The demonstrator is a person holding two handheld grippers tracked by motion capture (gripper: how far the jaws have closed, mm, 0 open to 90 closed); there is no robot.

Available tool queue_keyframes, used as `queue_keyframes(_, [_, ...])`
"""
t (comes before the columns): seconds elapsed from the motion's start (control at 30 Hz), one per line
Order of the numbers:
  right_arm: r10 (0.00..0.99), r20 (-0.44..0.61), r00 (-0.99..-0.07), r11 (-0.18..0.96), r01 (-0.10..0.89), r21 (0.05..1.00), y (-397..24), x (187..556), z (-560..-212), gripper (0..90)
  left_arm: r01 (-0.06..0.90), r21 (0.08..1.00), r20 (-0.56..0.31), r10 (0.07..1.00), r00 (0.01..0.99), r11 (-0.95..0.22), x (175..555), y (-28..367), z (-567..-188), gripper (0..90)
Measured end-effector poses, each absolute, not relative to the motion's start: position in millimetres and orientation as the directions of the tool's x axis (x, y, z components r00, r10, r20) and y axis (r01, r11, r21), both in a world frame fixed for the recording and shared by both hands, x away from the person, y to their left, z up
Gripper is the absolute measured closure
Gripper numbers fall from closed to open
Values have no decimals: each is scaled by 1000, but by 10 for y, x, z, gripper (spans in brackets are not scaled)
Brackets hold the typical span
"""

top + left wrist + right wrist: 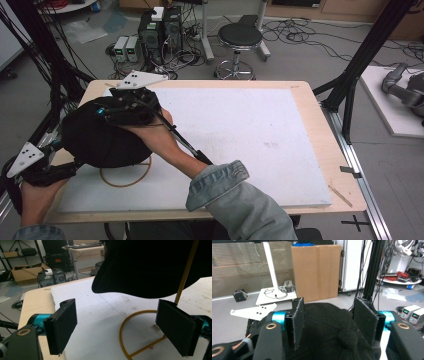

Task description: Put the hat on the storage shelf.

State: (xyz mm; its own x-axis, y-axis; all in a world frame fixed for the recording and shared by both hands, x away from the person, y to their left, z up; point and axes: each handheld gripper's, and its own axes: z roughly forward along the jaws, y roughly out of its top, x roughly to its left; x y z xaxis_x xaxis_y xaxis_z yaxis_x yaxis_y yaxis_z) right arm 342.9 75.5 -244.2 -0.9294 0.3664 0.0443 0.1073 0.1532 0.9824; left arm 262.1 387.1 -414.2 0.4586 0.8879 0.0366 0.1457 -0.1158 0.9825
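Black cap [155, 267] above yellow stand [140, 340]

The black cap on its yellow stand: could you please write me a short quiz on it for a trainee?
1. True or false: the black cap lies flat on the white board.
2. What stands between the left gripper and the cap: A) a yellow wire stand, B) a cardboard box, C) a stool?
3. What sits between the right gripper pads?

Key:
1. False: it sits on top of the stand, above the board.
2. A.
3. The cap's crown, with its top button; the pads stand apart, not pressing it.
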Motion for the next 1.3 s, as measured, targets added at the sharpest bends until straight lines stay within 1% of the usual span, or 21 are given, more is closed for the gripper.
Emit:
queue_keyframes(0.13, [385, 48, -922, 140, 110, 984, 658, 3427, -2398, 363, 145, 982, 39, 889, 456, -118, 2616, 3878, -4139, 177])
queue_keyframes(0.33, [433, 43, -900, 125, 108, 986, 426, 3466, -2361, 326, 147, 982, 40, 886, 462, -121, 2624, 3865, -4143, 177])
queue_keyframes(0.37, [461, 39, -886, 120, 106, 987, 305, 3495, -2359, 310, 146, 982, 40, 886, 462, -121, 2625, 3858, -4145, 177])
queue_keyframes(0.6, [555, 47, -831, 92, 117, 989, -173, 3580, -2381, 259, 151, 981, 40, 883, 468, -124, 2632, 3838, -4151, 177])
queue_keyframes(0.9, [656, 36, -754, 71, 109, 992, -776, 3595, -2401, 221, 151, 980, 43, 876, 480, -131, 2648, 3777, -4153, 177])
queue_keyframes(1.13, [716, 39, -697, 41, 97, 994, -1174, 3575, -2419, 219, 156, 978, 45, 875, 483, -136, 2651, 3769, -4160, 177])
queue_keyframes(1.3, [766, 51, -641, 28, 113, 993, -1477, 3587, -2477, 196, 156, 978, 44, 876, 480, -135, 2651, 3773, -4163, 177])
